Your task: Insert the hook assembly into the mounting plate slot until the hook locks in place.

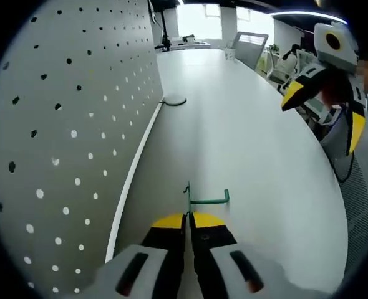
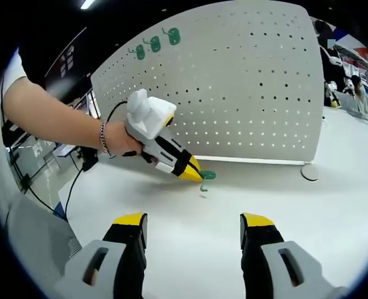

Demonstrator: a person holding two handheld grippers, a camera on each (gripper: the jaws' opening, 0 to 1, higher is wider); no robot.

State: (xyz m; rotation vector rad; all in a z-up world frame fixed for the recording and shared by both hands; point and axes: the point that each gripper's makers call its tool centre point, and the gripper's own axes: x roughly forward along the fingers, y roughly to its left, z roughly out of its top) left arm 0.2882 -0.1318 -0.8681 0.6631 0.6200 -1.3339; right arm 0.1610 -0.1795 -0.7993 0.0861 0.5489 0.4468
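Observation:
A green wire hook (image 1: 204,199) sticks out from the tips of my left gripper (image 1: 188,218), which is shut on its upright stem just above the white table. The white pegboard mounting plate (image 1: 65,143) stands close on the left of that view. In the right gripper view the left gripper (image 2: 193,169) holds the green hook (image 2: 206,177) low in front of the pegboard (image 2: 234,93), a person's hand around its handle. My right gripper (image 2: 193,225) is open over the table with nothing between its fingers. It also appears at the far right of the left gripper view as the right gripper (image 1: 324,93).
Three green hooks (image 2: 154,45) hang near the pegboard's top left corner. A round foot (image 2: 310,172) supports the board at its right end. A cable (image 2: 59,199) trails off the table's left edge. Chairs and desks (image 1: 252,47) stand beyond the table's far end.

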